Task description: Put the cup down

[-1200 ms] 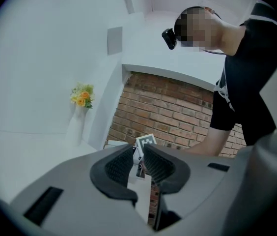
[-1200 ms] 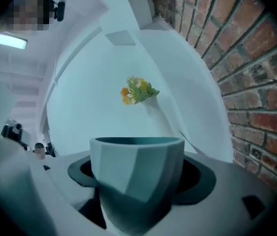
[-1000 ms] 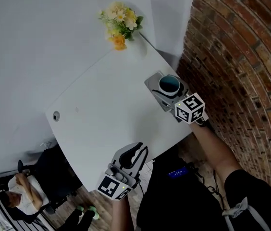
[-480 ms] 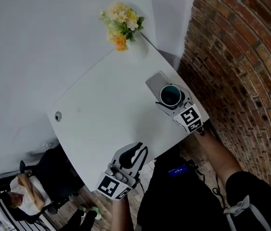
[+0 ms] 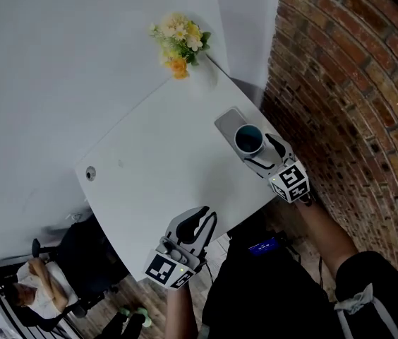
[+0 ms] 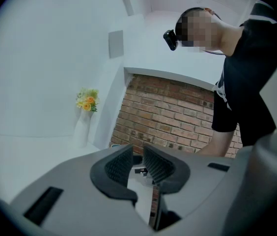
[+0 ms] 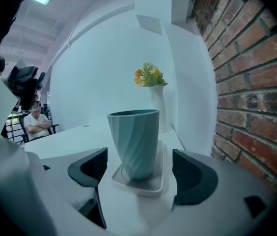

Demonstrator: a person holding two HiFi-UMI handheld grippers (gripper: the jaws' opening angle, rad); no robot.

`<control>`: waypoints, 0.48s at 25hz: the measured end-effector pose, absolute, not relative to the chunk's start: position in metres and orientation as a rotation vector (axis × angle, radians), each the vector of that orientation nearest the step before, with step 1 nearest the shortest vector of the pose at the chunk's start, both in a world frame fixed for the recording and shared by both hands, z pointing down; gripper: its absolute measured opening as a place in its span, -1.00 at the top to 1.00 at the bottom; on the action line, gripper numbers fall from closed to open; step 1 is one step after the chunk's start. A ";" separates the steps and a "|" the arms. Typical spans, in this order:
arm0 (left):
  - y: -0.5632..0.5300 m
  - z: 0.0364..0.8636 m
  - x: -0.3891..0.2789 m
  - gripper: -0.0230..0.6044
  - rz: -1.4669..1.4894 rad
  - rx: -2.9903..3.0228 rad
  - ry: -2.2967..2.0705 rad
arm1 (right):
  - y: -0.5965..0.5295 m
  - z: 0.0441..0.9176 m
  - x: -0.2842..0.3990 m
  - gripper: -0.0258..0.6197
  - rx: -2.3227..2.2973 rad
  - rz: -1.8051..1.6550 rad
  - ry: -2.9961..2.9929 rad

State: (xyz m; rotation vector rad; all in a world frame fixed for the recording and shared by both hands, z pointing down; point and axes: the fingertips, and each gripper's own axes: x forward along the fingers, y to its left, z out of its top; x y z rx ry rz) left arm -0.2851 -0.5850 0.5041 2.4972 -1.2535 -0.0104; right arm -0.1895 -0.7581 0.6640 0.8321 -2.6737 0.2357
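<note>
The right tool (image 7: pixel 139 173) has its jaws spread wide. The teal ribbed plastic cup (image 7: pixel 134 140) stands upright just ahead of the jaw tips, in line with the gap between them, with clear space on either side, so neither jaw touches it. The cup rests on a shallow pale grey rectangular tray (image 7: pixel 146 190). The tray lies flat on the white worktop (image 5: pixel 157 168), reaches in between the jaws, and has its far end hidden behind the cup.

Beyond the cup, straight ahead of this tool, is a white vase (image 7: pixel 159 113) with yellow and white flowers (image 7: pixel 150 76); the cup covers the vase's lower left side. A red brick wall (image 7: pixel 249 82) runs close along this tool's right side. Far off to its left a seated person with folded arms (image 7: pixel 34 123) is small and partly cut off by the tool body.

The left tool (image 6: pixel 137 161) hangs at the near edge of the worktop, well apart from the cup. Its jaws are drawn close together with only a narrow slit between the ribbed pads, and they pinch nothing. Through the slit some small dark parts show, too small to tell what they are. This tool's own body blocks most of the worktop from its camera, so the cup cannot be made out clearly there. To its right, a person in a black short-sleeved shirt (image 6: pixel 249 68) is cut off by the edge of the picture.

In the head view each tool's marker cube, on the right tool (image 5: pixel 291 182) and on the left tool (image 5: pixel 165 270), sits behind its jaws and covers the hand that holds it.
</note>
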 end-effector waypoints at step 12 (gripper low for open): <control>-0.566 0.496 -0.270 0.69 -0.055 2.549 -1.232 | -0.667 0.588 -0.146 -0.34 0.771 0.667 -2.828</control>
